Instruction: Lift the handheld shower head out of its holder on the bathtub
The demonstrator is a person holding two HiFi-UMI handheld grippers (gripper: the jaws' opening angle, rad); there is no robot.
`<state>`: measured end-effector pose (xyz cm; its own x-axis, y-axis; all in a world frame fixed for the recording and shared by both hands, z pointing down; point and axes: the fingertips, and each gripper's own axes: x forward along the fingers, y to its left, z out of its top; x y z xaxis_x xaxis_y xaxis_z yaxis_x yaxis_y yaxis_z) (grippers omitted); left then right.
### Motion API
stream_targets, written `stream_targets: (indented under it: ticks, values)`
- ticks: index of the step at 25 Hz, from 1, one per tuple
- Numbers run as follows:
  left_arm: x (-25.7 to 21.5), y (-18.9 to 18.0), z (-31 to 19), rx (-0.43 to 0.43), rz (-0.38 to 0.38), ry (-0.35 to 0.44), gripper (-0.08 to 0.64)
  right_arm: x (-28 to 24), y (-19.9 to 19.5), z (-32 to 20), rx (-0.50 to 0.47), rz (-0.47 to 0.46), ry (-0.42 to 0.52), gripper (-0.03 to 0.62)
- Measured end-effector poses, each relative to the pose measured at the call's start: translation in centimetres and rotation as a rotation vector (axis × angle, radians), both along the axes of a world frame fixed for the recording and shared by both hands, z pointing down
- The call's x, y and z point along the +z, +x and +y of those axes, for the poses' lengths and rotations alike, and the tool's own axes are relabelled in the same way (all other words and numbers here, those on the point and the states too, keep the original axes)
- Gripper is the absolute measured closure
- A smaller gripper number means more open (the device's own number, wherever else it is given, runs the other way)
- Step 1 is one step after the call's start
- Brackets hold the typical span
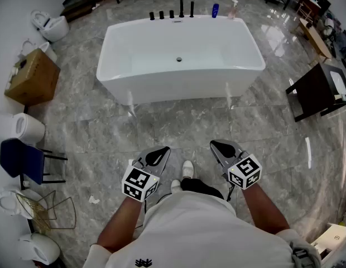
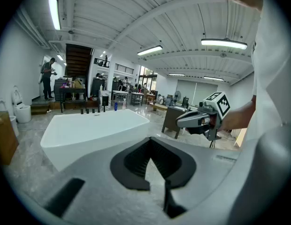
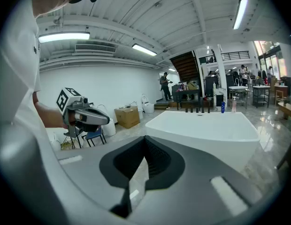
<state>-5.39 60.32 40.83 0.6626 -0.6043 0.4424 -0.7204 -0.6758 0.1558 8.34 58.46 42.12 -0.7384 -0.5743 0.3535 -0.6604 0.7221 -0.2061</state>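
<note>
A white freestanding bathtub (image 1: pixel 178 85) stands ahead on the grey marble floor, also seen in the left gripper view (image 2: pixel 89 130) and the right gripper view (image 3: pixel 206 130). A row of black fittings (image 1: pixel 172 13) lines its far rim. Two taller upright pieces (image 1: pixel 181 7) stand among them; which one is the handheld shower head I cannot tell from here. My left gripper (image 1: pixel 161 151) and right gripper (image 1: pixel 217 146) hover side by side over the floor, well short of the tub. Both are shut with nothing in them. Each camera shows its own jaws meeting, the left gripper (image 2: pixel 150 142) and the right gripper (image 3: pixel 145 139).
A blue bottle (image 1: pixel 215 10) and a clear bottle (image 1: pixel 233 9) stand on the tub's far rim. A cardboard box (image 1: pixel 33 77), toilets (image 1: pixel 50 25), a blue chair (image 1: pixel 25 161) and a wire rack (image 1: pixel 44 208) line the left. A dark cabinet (image 1: pixel 321 91) sits right.
</note>
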Motion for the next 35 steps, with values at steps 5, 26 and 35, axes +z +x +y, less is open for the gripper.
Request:
stream_targets:
  ticks: [5, 26, 35]
  values:
    - [-1.0, 4.0, -3.6, 0.049, -0.011, 0.000, 0.554, -0.8, 2.4, -5.5, -0.014, -0.006, 0.029, 0.581]
    - [-1.2, 9.0, -14.5, 0.143, -0.039, -0.041, 0.552, -0.8, 9.9, -19.7, 0.205, -0.070, 0.156, 0.250]
    - [-0.3, 6.9, -23.6, 0.251, 0.054, -0.049, 0.554, 0.1, 7.9, -27.2, 0.280, 0.020, 0.114, 0.275]
